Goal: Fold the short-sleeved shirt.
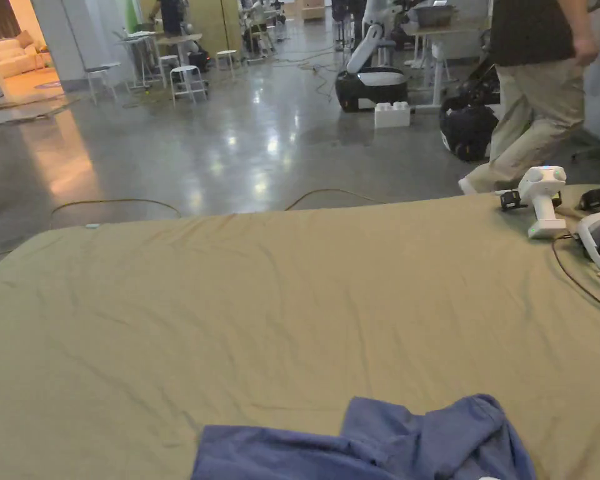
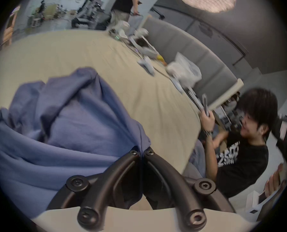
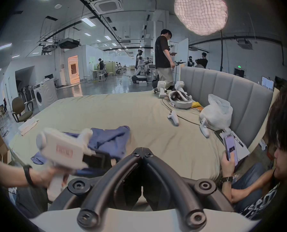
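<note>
The left claw (image 2: 141,152) is clenched on a fold of the blue short-sleeved shirt (image 2: 64,126), both jaw tips pressing together on the cloth at the shirt's right edge and drawing it into a ridge. The right claw (image 3: 142,151) has its jaw tips closed together with nothing between them, poised above the near edge of the bed (image 3: 122,106). In the right gripper view, the left claw's white handheld body (image 3: 62,148) appears blurred at lower left, held by a hand (image 3: 54,172) with a dark band at the wrist, with the shirt bunched beyond it.

The shirt lies crumpled at the near edge of the bed, on the tan sheet (image 1: 280,300), which is otherwise bare across its middle. Along the bed's right edge, by the grey padded headboard (image 3: 223,86), rest a white headset (image 3: 181,100), white controllers (image 3: 172,116) and a white plastic bag (image 3: 218,111). A seated person (image 3: 264,177) at the bed's right side holds a phone (image 3: 229,145). Beyond the far edge, a person in a dark top and beige trousers (image 1: 536,94) crosses the glossy floor (image 1: 230,144).
</note>
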Tool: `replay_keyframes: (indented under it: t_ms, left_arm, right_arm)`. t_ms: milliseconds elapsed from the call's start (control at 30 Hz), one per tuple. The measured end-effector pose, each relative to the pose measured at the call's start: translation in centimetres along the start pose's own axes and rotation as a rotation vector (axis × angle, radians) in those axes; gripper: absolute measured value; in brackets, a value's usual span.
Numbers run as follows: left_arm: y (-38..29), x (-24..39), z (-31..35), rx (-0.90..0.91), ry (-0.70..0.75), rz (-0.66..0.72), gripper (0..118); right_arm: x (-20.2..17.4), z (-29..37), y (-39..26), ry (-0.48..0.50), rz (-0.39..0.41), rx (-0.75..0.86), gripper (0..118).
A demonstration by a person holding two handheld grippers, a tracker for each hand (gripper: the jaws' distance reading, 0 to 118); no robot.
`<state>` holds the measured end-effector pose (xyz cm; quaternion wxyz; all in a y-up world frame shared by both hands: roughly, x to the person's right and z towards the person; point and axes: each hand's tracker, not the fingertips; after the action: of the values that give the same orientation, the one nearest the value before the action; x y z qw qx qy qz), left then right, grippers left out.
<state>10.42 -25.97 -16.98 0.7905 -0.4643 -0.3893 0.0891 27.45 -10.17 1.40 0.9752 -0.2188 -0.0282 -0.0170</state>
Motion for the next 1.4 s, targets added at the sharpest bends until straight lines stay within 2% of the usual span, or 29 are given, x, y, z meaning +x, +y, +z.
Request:
replay_keyframes:
  t_ms: [67,100,133,167,200,333,500,567,700,733,767,833,867,1033,1200,1400]
  left_arm:
    - [-1.9,0.9,-0.6,-0.011,0.021,-0.026,5]
    - [-2.8,0.8,-0.6,-0.009,0.018,-0.054,18]
    - [-3.1,0.3,-0.3,-0.025,-0.005,-0.076,42]
    - [-3.2,-0.2,0.4,-0.042,-0.026,-0.056,73]
    - [-3.2,-0.5,1.3,-0.034,-0.022,-0.049,83]
    - [-1.0,-1.4,11.5,0.219,0.084,-0.093,84]
    - [0.5,-0.8,27.0,0.644,0.360,-0.150,84]
    - [-0.7,0.1,31.9,0.805,0.523,-0.141,83]
    - [-3.4,2.1,38.0,0.900,0.762,-0.186,80]
    - [-4.3,2.5,39.2,0.912,0.812,-0.199,74]
    - [-4.9,2.7,39.9,0.911,0.867,-0.211,59]
    - [-6.2,3.2,41.1,0.887,0.965,-0.214,12]
    - [-6.9,3.1,41.6,0.893,0.993,-0.199,3]
    - [-9.2,2.0,43.1,0.868,0.933,-0.092,0]
    - [-9.3,1.6,43.0,0.859,0.943,-0.088,0]
    - [-8.0,0.9,42.2,0.829,0.870,-0.094,0]
  right_arm:
    - [0.4,-0.2,-0.4,0.010,-0.031,-0.015,0]
    - [0.4,-0.5,-0.5,0.014,-0.042,-0.020,0]
    - [0.2,-0.7,-0.5,0.016,-0.046,-0.021,0]
    - [0.0,-0.9,-0.5,0.024,-0.051,-0.020,0]
    - [-0.2,-1.0,-0.3,0.038,-0.056,-0.018,0]
    - [-2.0,-1.9,0.9,0.106,-0.030,0.030,0]
    - [-4.2,-2.5,3.6,0.166,0.020,0.107,0]
    - [-5.1,-2.1,4.8,0.186,0.030,0.149,0]
    - [-5.5,-1.7,6.2,0.219,0.033,0.192,0]
    - [-5.6,-1.5,6.6,0.224,0.037,0.203,0]
    - [-5.9,-1.3,6.9,0.226,0.044,0.212,0]
    - [-6.2,-0.7,7.3,0.221,0.056,0.234,0]
    - [-6.3,-0.5,7.5,0.221,0.059,0.239,0]
    - [-6.6,0.1,7.6,0.227,0.064,0.261,0]
    - [-7.3,-0.1,7.6,0.206,0.083,0.259,0]
    - [-7.8,-0.5,7.1,0.218,0.094,0.239,0]
